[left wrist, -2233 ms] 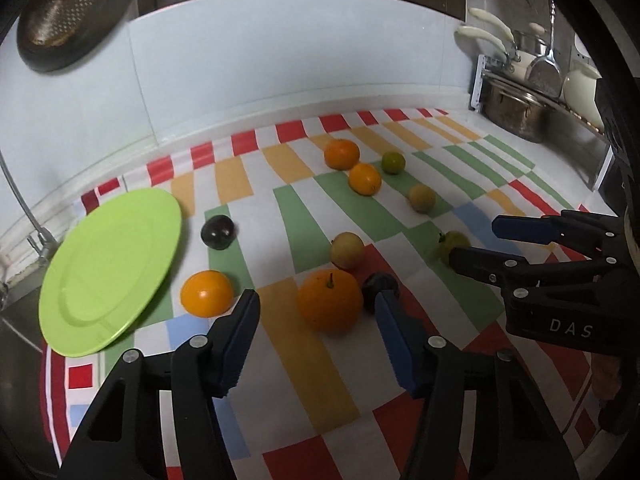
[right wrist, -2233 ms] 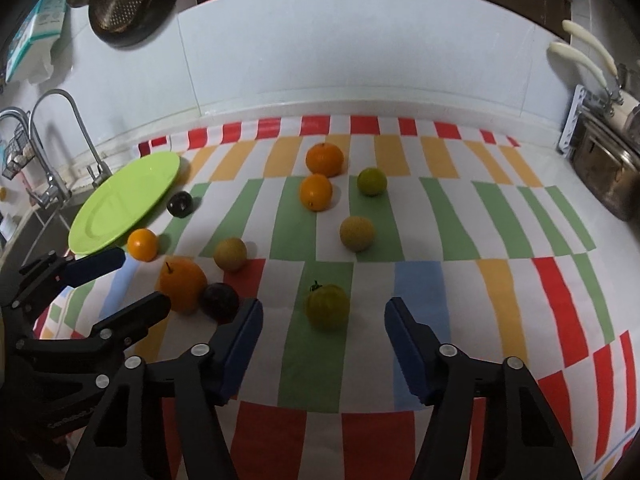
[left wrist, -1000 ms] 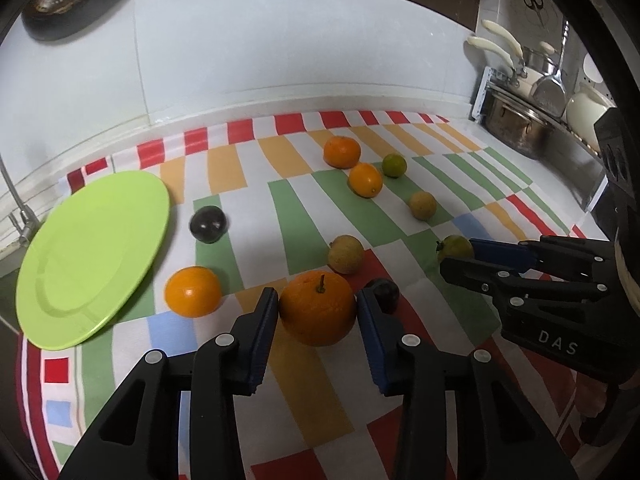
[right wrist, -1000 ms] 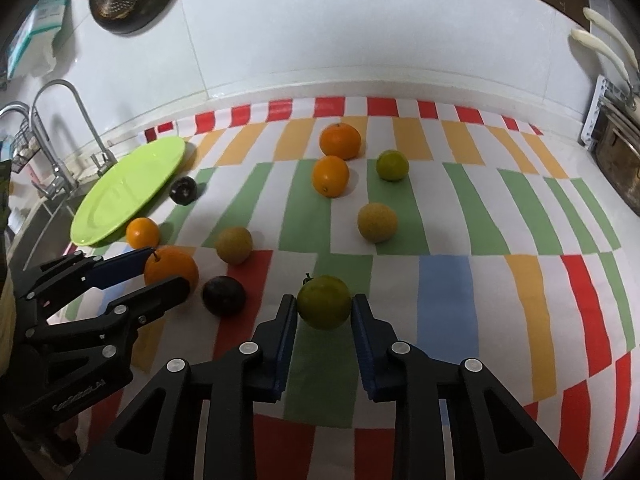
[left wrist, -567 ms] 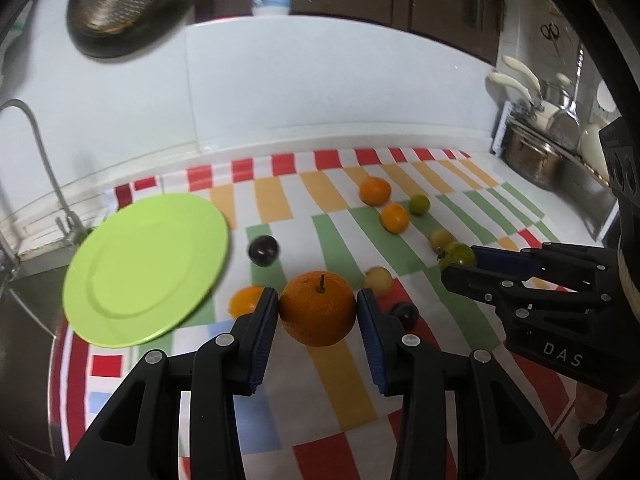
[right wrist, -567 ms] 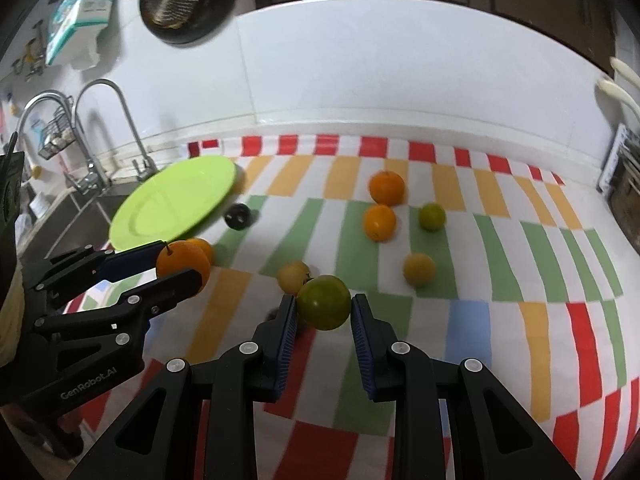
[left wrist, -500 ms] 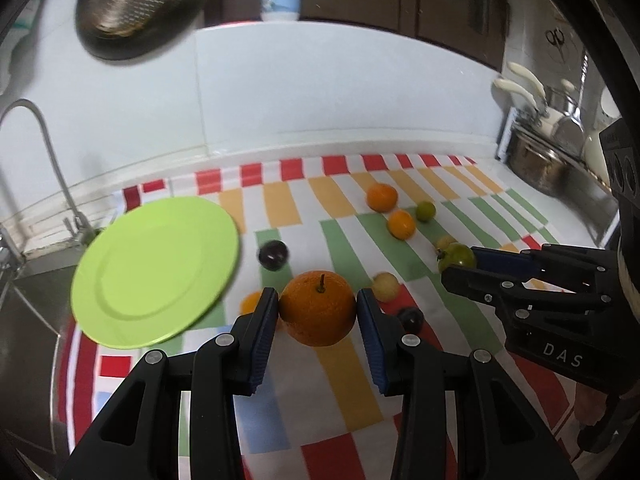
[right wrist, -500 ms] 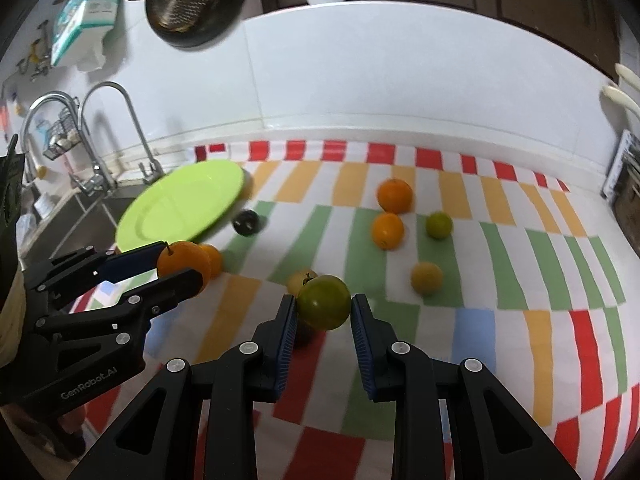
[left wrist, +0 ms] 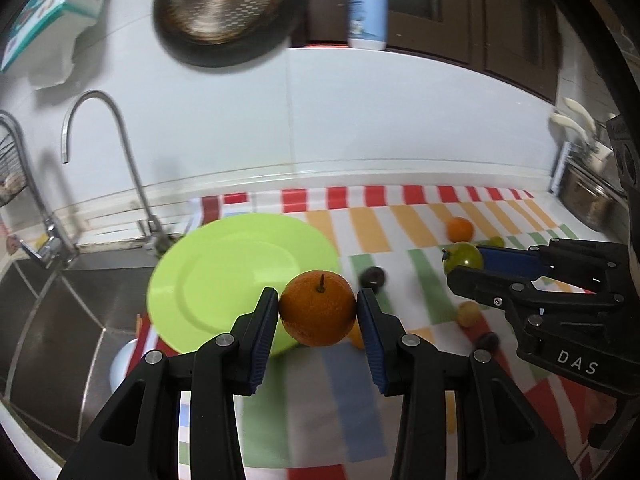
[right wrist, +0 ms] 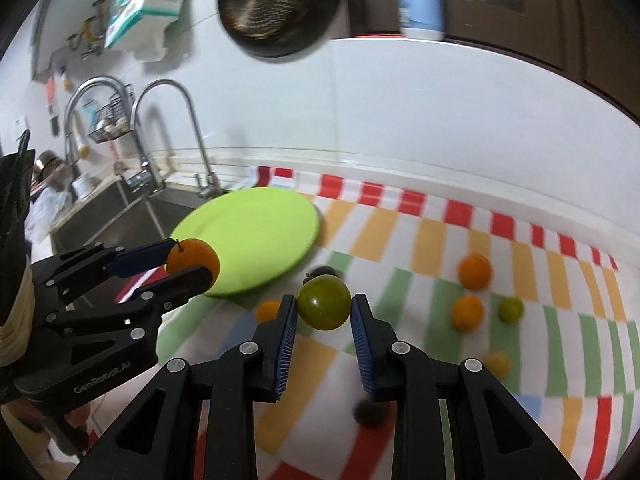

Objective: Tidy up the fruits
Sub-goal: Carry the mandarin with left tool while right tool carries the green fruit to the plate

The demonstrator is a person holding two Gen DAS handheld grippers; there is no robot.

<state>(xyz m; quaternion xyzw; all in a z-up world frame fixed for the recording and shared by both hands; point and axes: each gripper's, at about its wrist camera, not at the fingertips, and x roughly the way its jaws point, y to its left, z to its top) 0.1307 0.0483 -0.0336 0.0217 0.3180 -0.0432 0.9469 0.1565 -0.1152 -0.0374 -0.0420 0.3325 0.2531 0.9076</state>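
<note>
Two wrist fisheyes, both facing green plate (left wrist: 224, 276).

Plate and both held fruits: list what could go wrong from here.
1. The plate overhangs the sink edge; a fruit set on its near rim might tip it in.
2. The left gripper pinches the orange only at its sides, as the right gripper does the green fruit; either could slip out.
3. Round fruit released on a shallow plate may roll off.

One green plate (left wrist: 224, 272), four orange fruits (right wrist: 475, 271), two green fruits (right wrist: 325, 296), two dark plums (left wrist: 373, 277), two faucets (right wrist: 176, 128)
</note>
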